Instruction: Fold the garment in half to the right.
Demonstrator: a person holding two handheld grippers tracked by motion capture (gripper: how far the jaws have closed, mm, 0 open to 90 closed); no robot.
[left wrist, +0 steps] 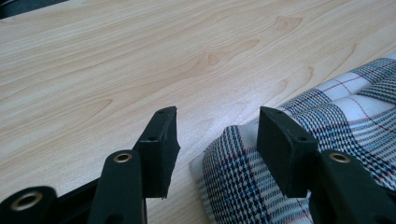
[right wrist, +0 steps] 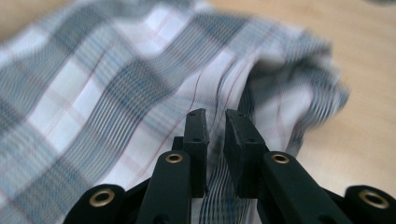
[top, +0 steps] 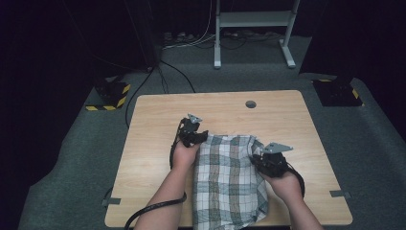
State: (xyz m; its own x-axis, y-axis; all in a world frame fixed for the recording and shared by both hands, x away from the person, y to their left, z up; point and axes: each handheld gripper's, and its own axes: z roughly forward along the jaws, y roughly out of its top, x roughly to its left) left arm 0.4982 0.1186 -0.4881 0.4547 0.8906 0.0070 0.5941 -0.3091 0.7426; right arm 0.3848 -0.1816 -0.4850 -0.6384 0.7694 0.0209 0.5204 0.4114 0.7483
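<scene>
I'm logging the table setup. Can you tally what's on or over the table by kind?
Plaid checked cloth: 1
Black two-jaw grippers: 2, left gripper and right gripper
Hands holding them: 2
Total: 5, all over the light wooden table.

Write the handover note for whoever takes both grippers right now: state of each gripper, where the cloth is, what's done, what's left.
Left gripper: open, jaws either side of a corner of the checked cloth, not yet closed on it.
Right gripper: jaws nearly shut on a fold at the cloth's far right edge.
Cloth: rumpled on the wooden table, near end hanging over the front edge.
Done: right grip. Left: close the left gripper on its corner, then probably spread or fold.
</scene>
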